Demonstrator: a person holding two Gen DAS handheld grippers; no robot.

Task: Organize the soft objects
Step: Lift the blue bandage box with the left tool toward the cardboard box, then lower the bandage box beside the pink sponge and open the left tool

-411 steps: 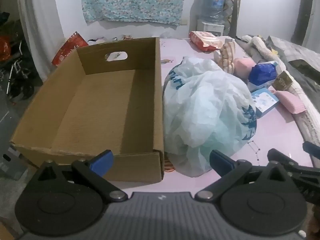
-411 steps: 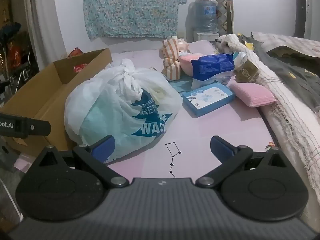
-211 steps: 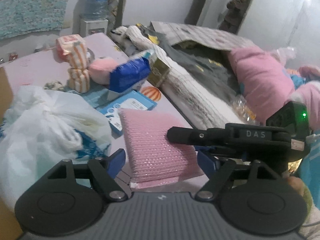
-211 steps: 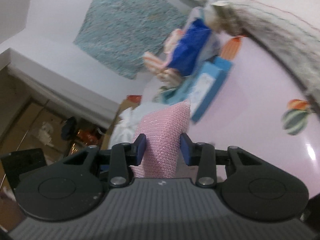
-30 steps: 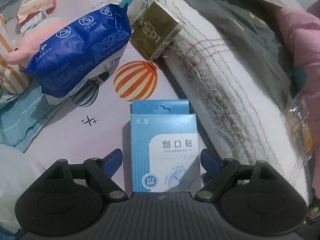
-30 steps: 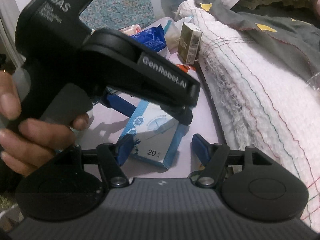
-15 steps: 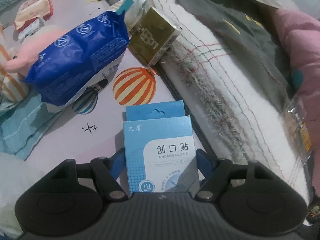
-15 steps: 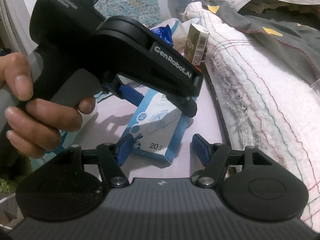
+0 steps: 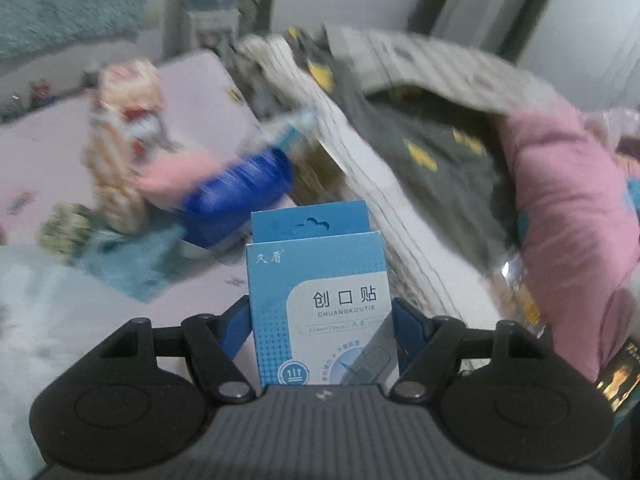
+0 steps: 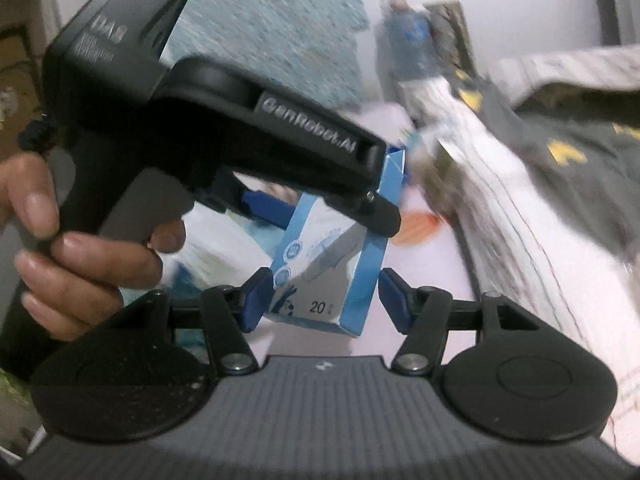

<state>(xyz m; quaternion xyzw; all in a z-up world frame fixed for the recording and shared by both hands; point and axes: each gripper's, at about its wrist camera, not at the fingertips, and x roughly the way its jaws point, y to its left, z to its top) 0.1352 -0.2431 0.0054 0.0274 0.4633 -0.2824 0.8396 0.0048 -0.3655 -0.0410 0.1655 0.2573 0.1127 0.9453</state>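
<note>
Blue card, the box (image 9: pixel 318 300) stands upright between the 2 blue pads of the left gripper (image 9: pixel 320 320), which press on its 2 side edges, so this gripper is clamped on the box. It is lifted clear of the pink sheet (image 9: pixel 48 152). In the right wrist view the same box (image 10: pixel 332 256) hangs tilted under the left gripper's black nose, and the person's hand (image 10: pixel 76 248) wraps that gripper's handle at the left.

The right gripper (image 10: pixel 320 298) has the box's lower end between its fingers. Its jaws are closing; the left pad (image 10: pixel 256 300) sits at the box's corner, the right pad (image 10: pixel 394 294) stands just apart from the side edge, so it has no grip.

Open room: a bare strip of pink sheet lies below the box, bounded on the right by the edge of a white blanket (image 9: pixel 400 208) with a grey cover (image 9: pixel 440 152) heaped over it. At the sheet's left edge a white bag (image 9: pixel 52 300) fills the near corner.

Counted, though blurred: 1 box, 1 dark blue pack (image 9: pixel 240 192), 1 orange-striped bundle (image 9: pixel 120 148), 1 teal cloth (image 9: pixel 136 260) flat on the sheet, 1 pink pillow (image 9: pixel 568 216) at the right. The pack lies just behind the box, touching the bundle's foot. A teal fabric (image 10: pixel 272 32) hangs on the far wall.
</note>
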